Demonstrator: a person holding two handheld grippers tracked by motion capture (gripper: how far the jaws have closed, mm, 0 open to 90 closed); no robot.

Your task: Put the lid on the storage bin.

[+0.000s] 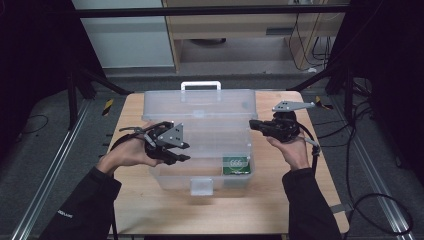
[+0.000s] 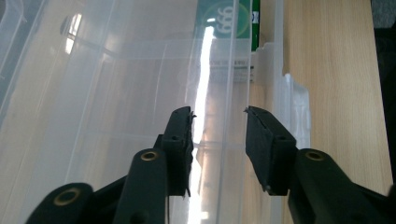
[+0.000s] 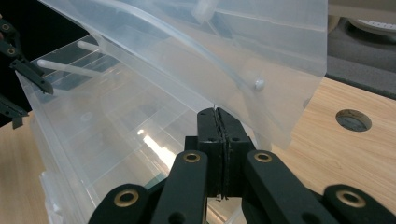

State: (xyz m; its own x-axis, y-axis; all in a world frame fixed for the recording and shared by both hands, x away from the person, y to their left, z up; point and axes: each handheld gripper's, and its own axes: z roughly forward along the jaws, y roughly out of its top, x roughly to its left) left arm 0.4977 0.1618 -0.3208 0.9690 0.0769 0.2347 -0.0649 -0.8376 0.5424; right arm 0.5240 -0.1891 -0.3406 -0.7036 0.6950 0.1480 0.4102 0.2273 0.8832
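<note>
A clear plastic toolbox [image 1: 172,177] stands in the middle of the wooden table [image 1: 150,210], its lid [image 1: 200,102] tipped up at the back. Inside, at the front right corner, lies a green packet [image 1: 235,164] [image 2: 224,21]. My left gripper [image 1: 187,152] [image 2: 218,112] hovers over the box's left side with its jaws apart and nothing between them. My right gripper [image 1: 251,123] [image 3: 217,112] is at the box's right end, jaws pressed together just under the lid's [image 3: 210,51] lower edge. No object shows between its pads.
The lid carries a white handle [image 1: 200,85] at the back, and a clear latch [image 1: 201,186] hangs on the box's front wall. A round hole [image 3: 353,120] sits in the tabletop to the right. Black frame posts flank the table, and cables lie on the floor at right.
</note>
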